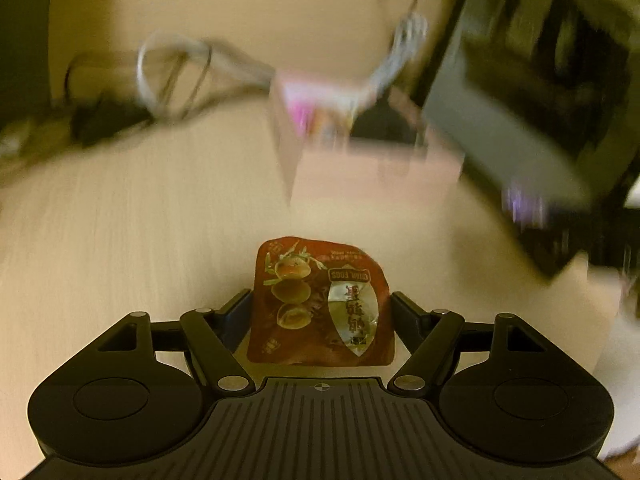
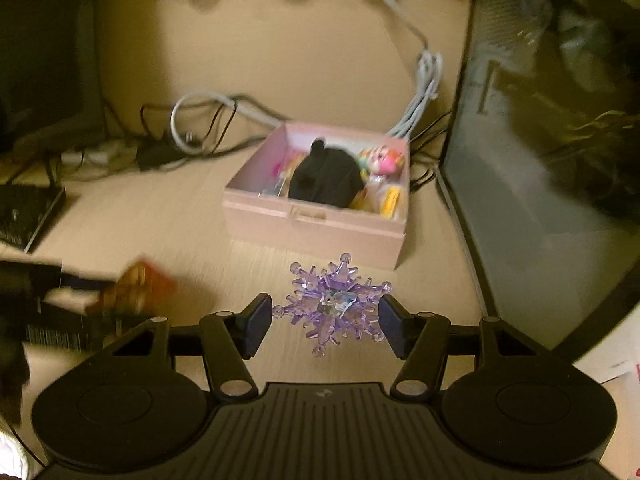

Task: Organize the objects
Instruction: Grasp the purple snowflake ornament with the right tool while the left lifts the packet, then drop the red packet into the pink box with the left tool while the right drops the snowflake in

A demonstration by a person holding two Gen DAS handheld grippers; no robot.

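Both grippers are loaded and the carry to the open pale pink rectangular box seems to be in hand: the left gripper clamps a red foil snack packet, and the right gripper pinches a purple clear-plastic snowflake ornament above the light wood desk. From the snowflake the box sits near, at twelve o'clock. Next, I judge, each load must travel over the box's rim before the jaws let go, clear of the black item inside.
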